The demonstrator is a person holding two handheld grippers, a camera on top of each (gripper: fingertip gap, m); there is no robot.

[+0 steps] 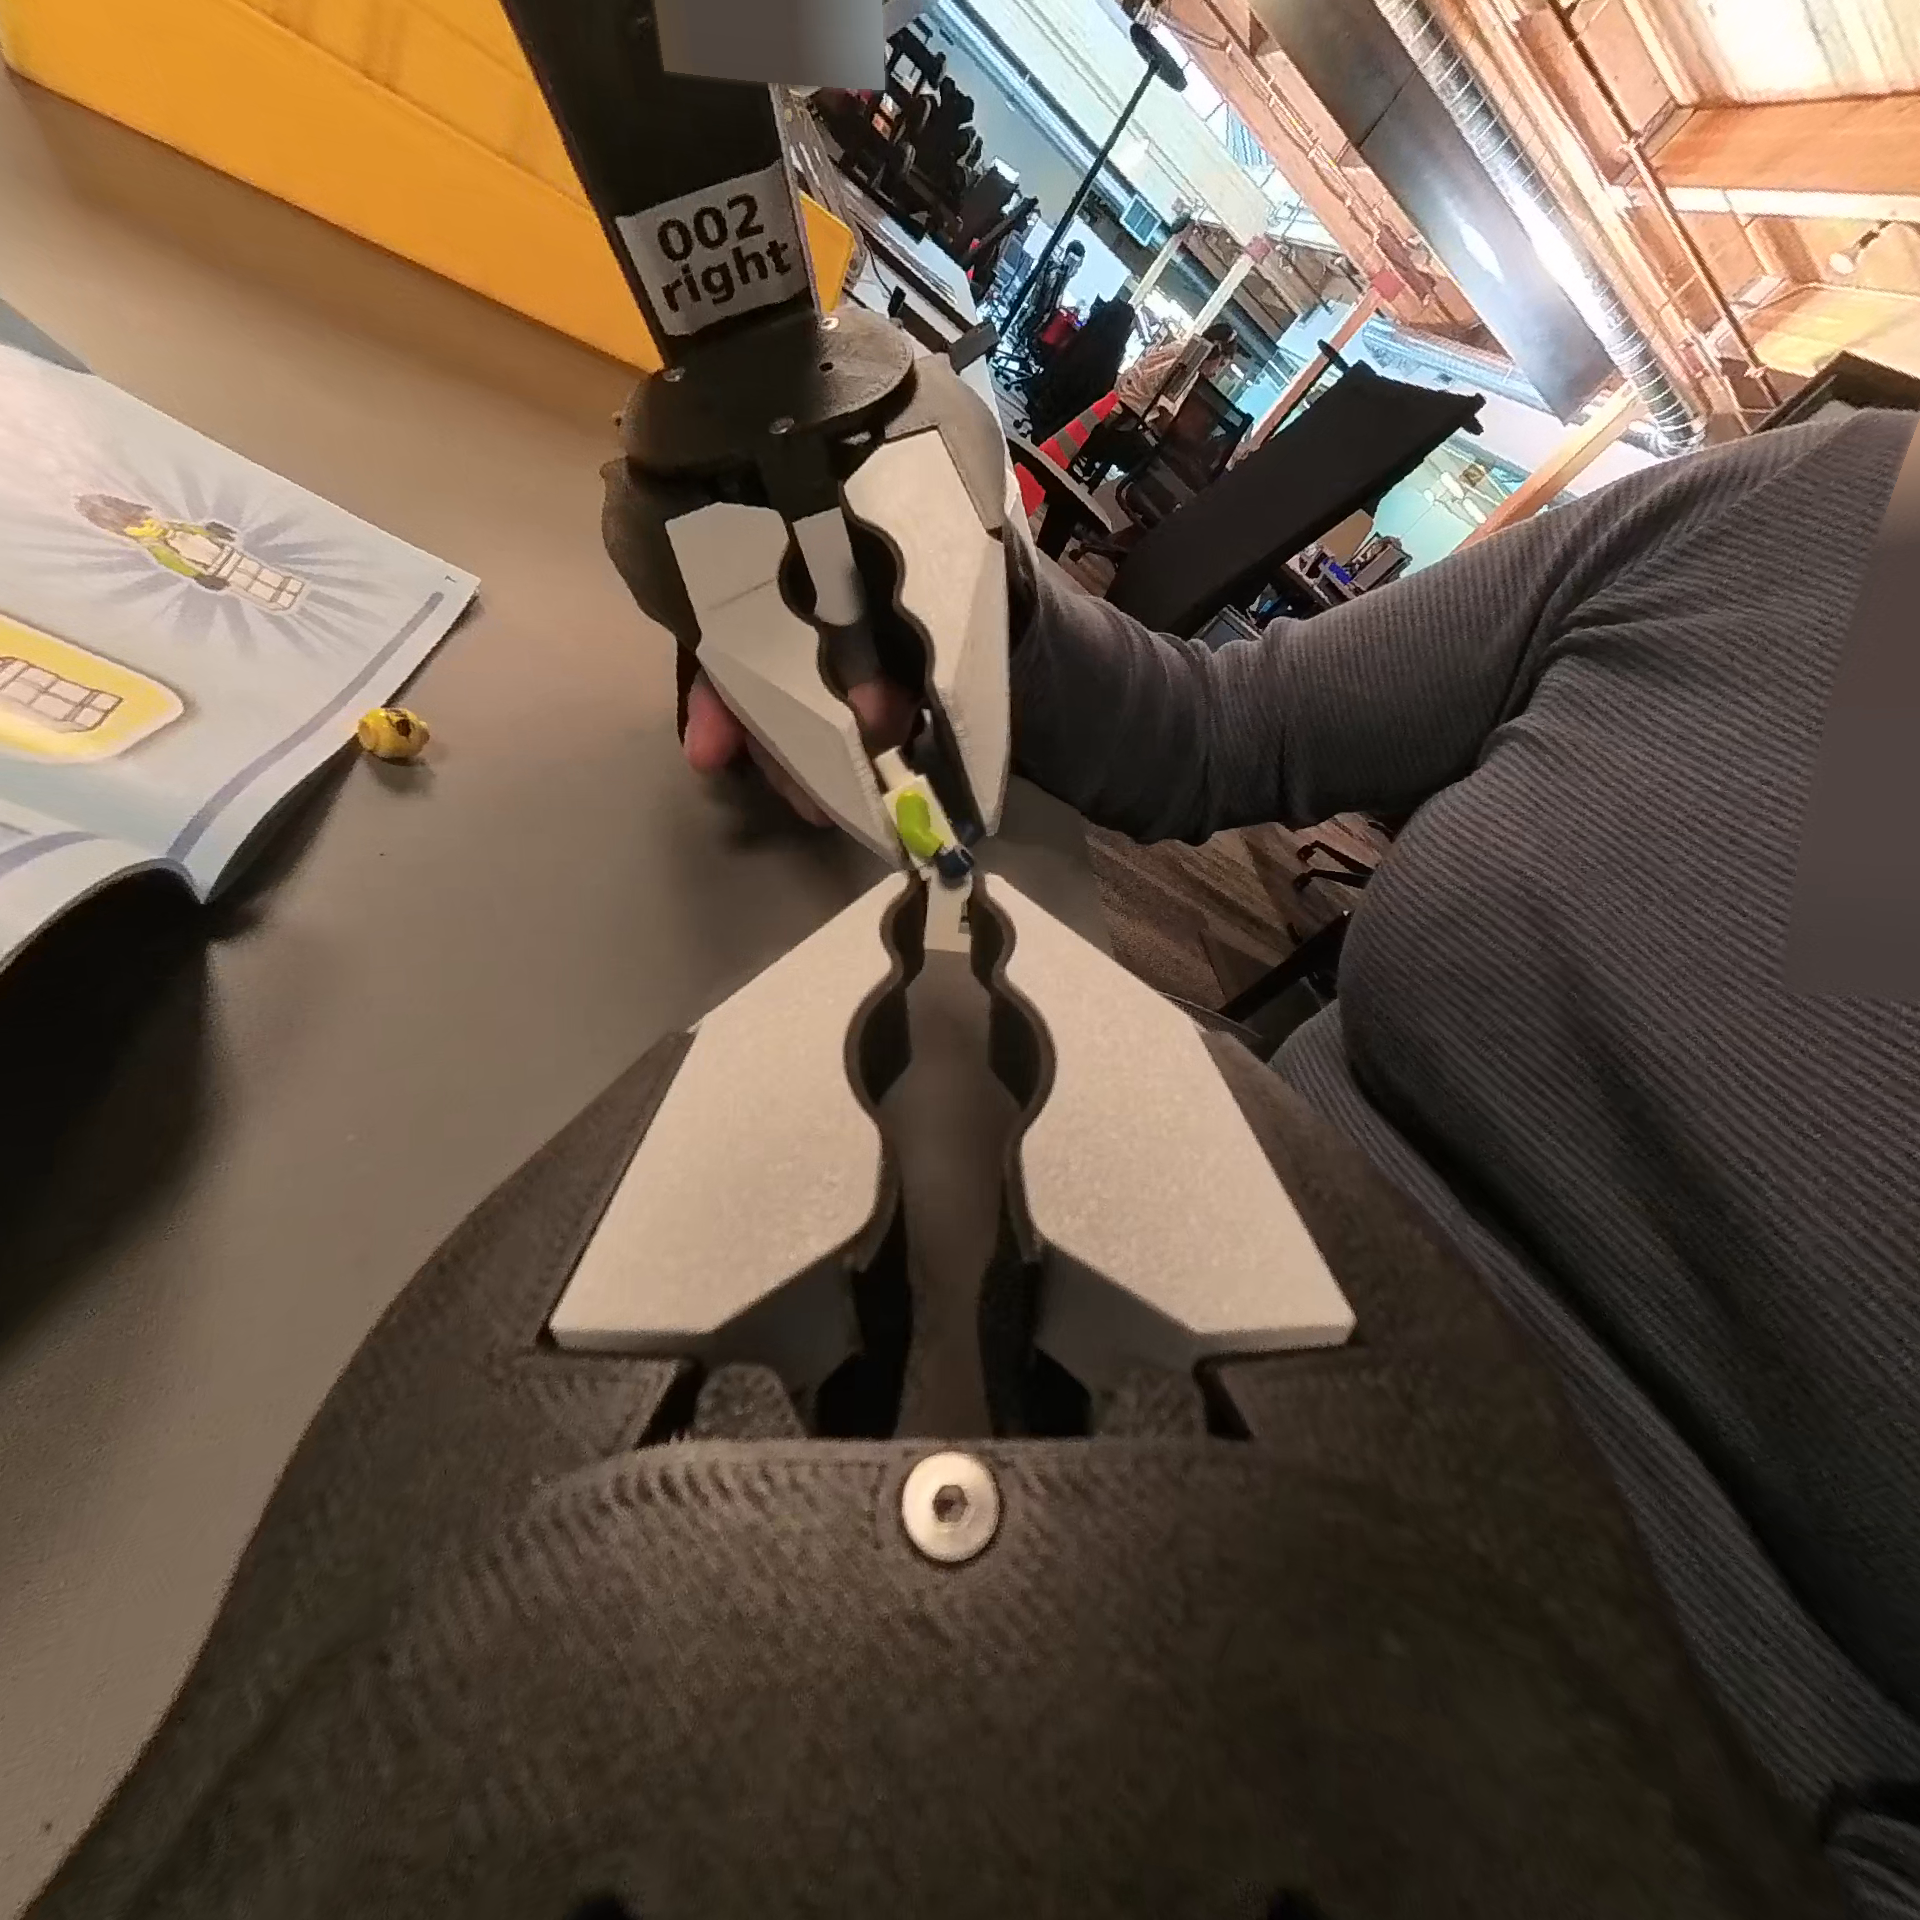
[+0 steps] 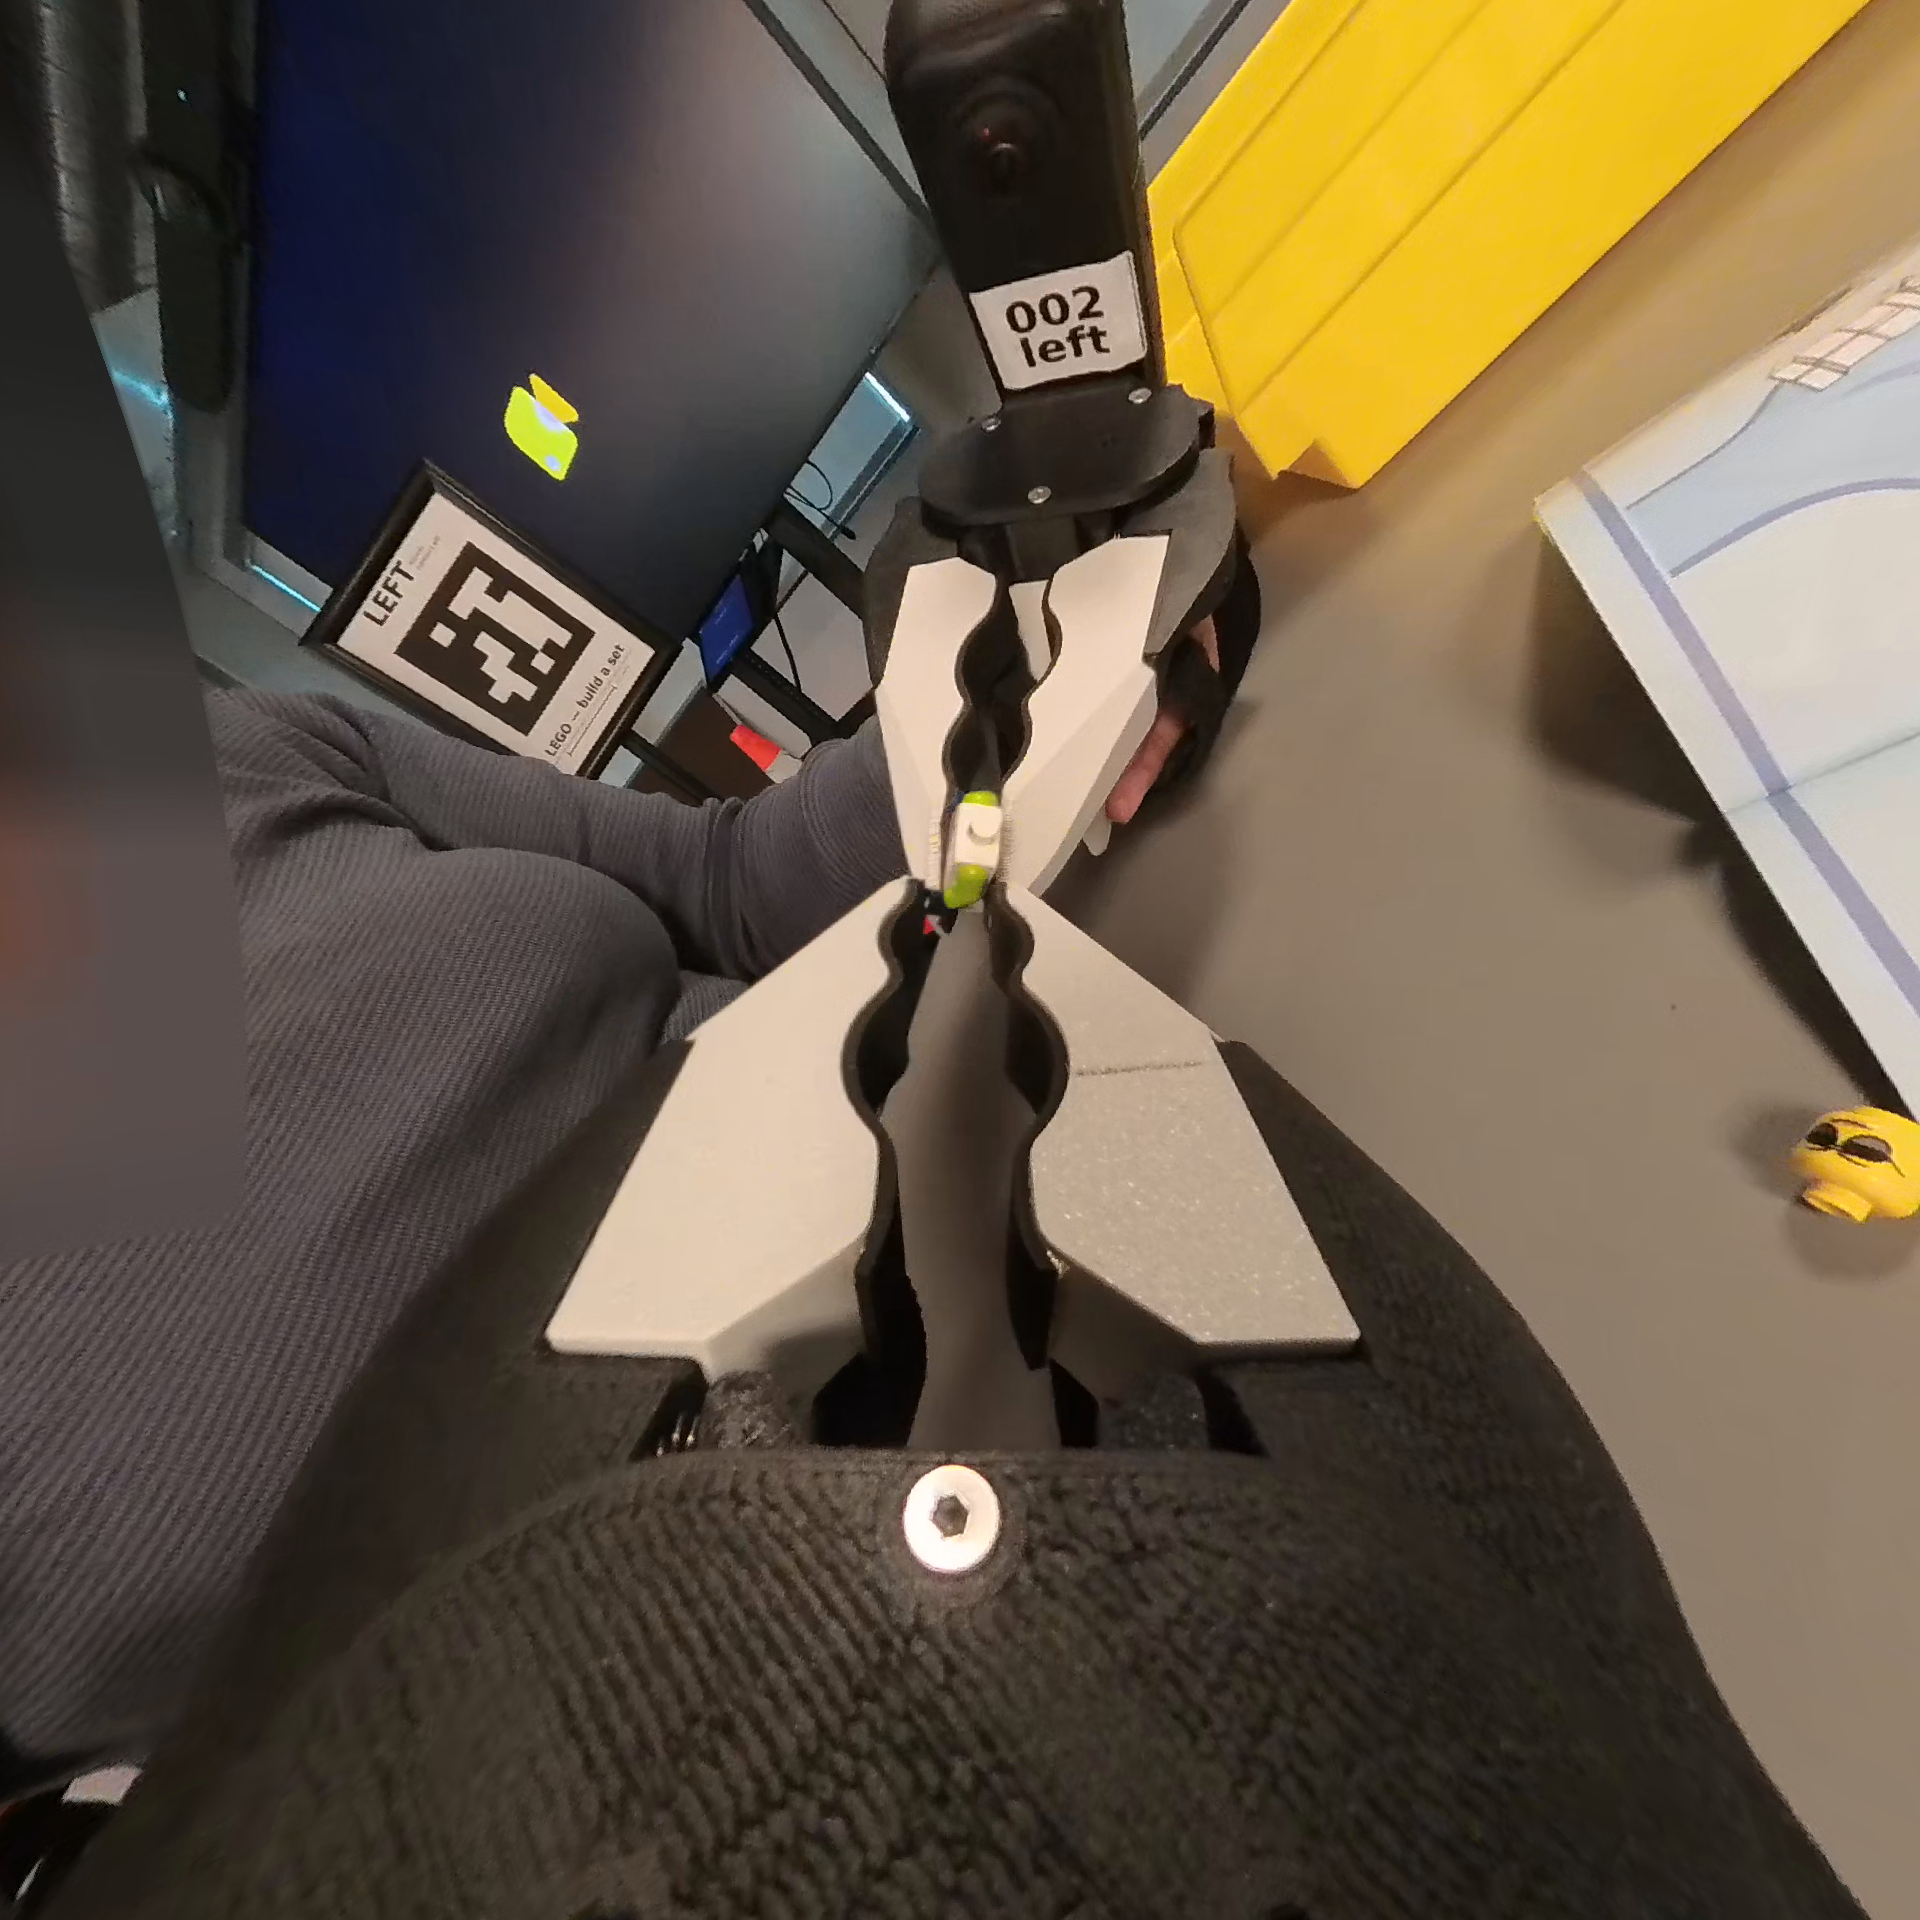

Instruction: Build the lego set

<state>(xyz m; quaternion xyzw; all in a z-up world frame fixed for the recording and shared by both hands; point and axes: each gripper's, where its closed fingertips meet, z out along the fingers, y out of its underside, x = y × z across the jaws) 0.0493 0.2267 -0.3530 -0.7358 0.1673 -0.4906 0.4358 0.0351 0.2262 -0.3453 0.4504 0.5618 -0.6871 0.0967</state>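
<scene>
Fingertips of the two grippers meet tip to tip above the table edge, with a small lego figure [image 1: 928, 831] pinched between them.

Left gripper [image 1: 940, 891]: jaws nearly closed, with only a narrow gap at the tips. The tips clamp the white lower part of the figure [image 1: 951, 914]. In the right wrist view the same gripper [image 2: 961, 831] appears opposite the camera, its fingers closed on the white-and-lime piece [image 2: 971, 844].

Right gripper [image 2: 956, 914]: jaws nearly closed, with the tips gripping the other end of the figure. A lime part and a small dark part sit right at the tips. In the left wrist view this gripper [image 1: 930, 821] points toward the camera, with the lime arm [image 1: 914, 816] showing between its fingers. Whether the two ends of the figure are fully joined cannot be told.

Grey table [image 1: 416, 1039]: a loose yellow lego head [image 1: 395, 732] lies on the surface just beside the corner of an open instruction booklet [image 1: 208, 665]. The head also shows in the right wrist view [image 2: 1860, 1162], near the booklet [image 2: 1766, 582] and well apart from both grippers.

Yellow bin [image 1: 416, 156]: it stands on the table beyond the booklet and also shows in the right wrist view [image 2: 1455, 239]. Its contents are not visible.

A person's grey sleeve [image 1: 1351, 675] runs behind the right gripper.
</scene>
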